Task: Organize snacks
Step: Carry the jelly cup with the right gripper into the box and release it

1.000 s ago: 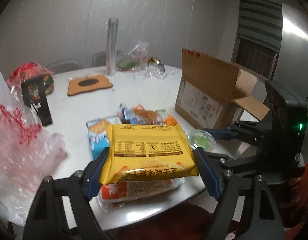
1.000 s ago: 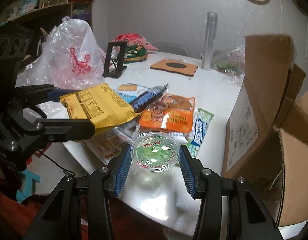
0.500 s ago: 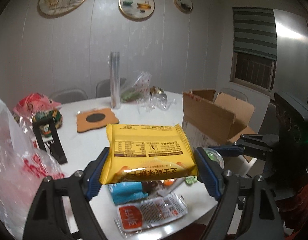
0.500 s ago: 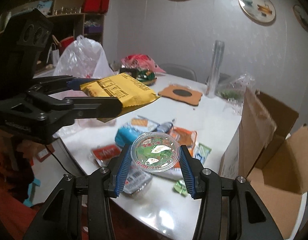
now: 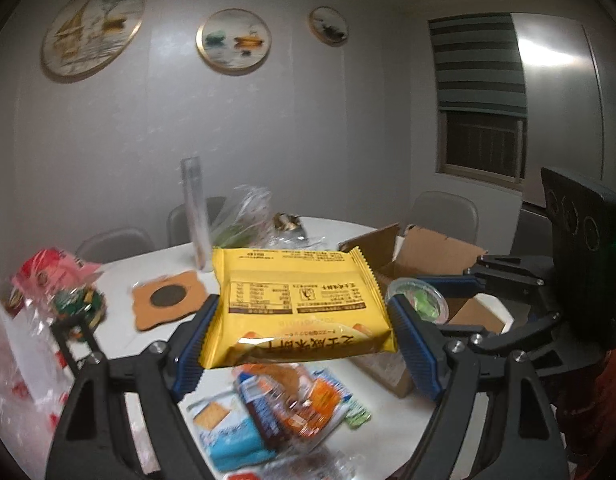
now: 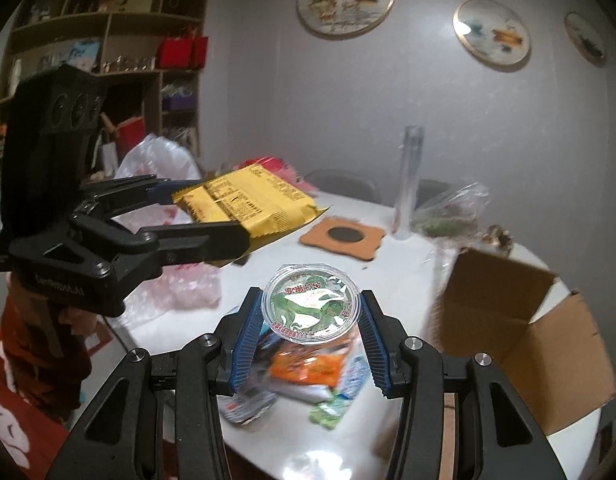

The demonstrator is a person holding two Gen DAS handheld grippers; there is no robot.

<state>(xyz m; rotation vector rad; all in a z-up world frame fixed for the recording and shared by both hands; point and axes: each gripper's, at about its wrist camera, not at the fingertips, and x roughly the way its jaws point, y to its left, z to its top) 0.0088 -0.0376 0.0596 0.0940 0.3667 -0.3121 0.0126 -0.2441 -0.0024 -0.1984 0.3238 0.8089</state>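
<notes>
My left gripper [image 5: 295, 332] is shut on a yellow snack packet [image 5: 295, 304] and holds it level, high above the white round table [image 5: 388, 432]. The packet also shows in the right wrist view [image 6: 243, 204]. My right gripper [image 6: 310, 332] is shut on a clear jelly cup [image 6: 310, 306] with a green printed lid, raised above the snack pile [image 6: 308, 372]. The cup also shows in the left wrist view [image 5: 420, 300]. An open cardboard box [image 6: 520, 320] stands on the table to the right. Loose snack packets [image 5: 275, 408] lie below the grippers.
An orange coaster [image 5: 167, 300], a tall clear tube [image 5: 195, 216] and a clear bag of greens [image 5: 243, 216] sit at the table's far side. A big plastic bag [image 5: 15, 360] and a black stand [image 5: 73, 340] are at the left. Chairs stand behind the table.
Both grippers have risen well above the table with the yellow packet and the jelly cup still held. The snack pile and the box now lie lower in both views.
</notes>
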